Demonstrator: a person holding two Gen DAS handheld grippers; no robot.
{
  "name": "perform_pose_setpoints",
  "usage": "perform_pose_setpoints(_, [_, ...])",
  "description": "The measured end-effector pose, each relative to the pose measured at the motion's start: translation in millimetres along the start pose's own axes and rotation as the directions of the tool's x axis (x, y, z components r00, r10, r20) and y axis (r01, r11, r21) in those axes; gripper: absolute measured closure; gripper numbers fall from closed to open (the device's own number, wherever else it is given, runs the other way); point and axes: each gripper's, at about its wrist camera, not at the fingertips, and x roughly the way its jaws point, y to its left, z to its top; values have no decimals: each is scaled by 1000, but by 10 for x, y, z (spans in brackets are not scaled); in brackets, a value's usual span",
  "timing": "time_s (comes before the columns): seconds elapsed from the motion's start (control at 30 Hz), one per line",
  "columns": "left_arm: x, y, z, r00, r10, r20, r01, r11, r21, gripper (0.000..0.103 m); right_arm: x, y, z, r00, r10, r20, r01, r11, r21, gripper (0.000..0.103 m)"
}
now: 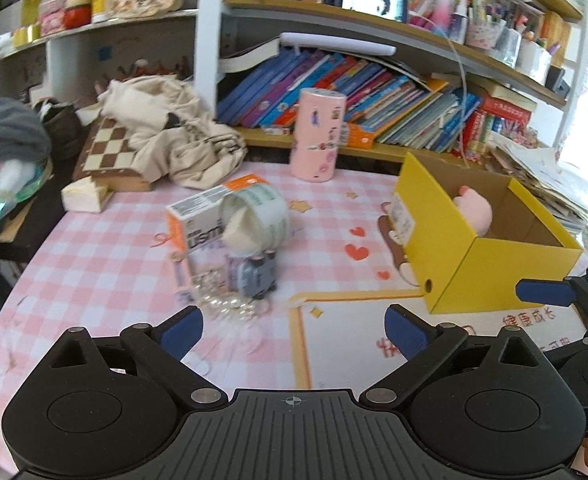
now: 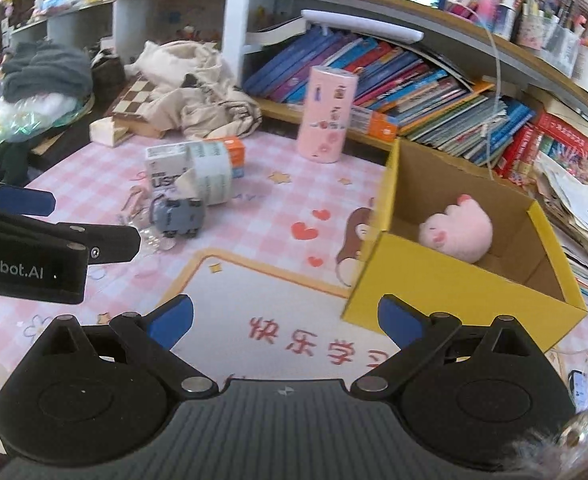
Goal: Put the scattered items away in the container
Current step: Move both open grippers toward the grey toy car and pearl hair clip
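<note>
Grippers first: left gripper (image 1: 294, 330) wide apart, nothing between its blue pads, low over the near part of the table (image 1: 106, 264); right gripper (image 2: 286, 322) also wide and empty, over the printed panel of the pink check mat near the near edge. Just ahead of left gripper sits a pearl bead string (image 1: 230, 306), partly blurred, tangled against a small grey toy car (image 1: 256, 274). Behind the car, touching or almost touching it, a clear tape roll (image 1: 262, 216) leans on an orange-white carton (image 1: 202, 216) lying flat mid-table. Yellow cardboard box (image 2: 445, 288), the container, stands open toward the right side of the table, with a pink plush (image 2: 459, 230) already inside. Pink cylinder (image 1: 317, 136) stands upright near the far edge, well apart from the pile; can't tell if it counts as scattered. Beige cloth bag (image 1: 174, 128) and a chessboard (image 1: 108, 148) sit at the far left corner, bookshelves behind. Task looks early: one item in, four or so out. Risks: beads are loose and slippery, so a pinch may catch only a few and trail the rest, dragging the car; car may roll off if nudged; tape roll could roll when the carton or car moves; box is light, and a gripper bumping its wall could shove it.
</note>
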Motion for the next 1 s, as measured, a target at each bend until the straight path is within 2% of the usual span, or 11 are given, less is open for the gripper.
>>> perform_pose_setpoints(0.5, [-195,447,-149,997,82,-12,-83,993,-83,4,55,488,88,996,83,-26,-85,993,-87,3])
perform_pose_setpoints(1.0, [-100,447,-141,995,90,-33,-93,991,-91,4,168,437,132,994,102,-29,-103,992,-74,6])
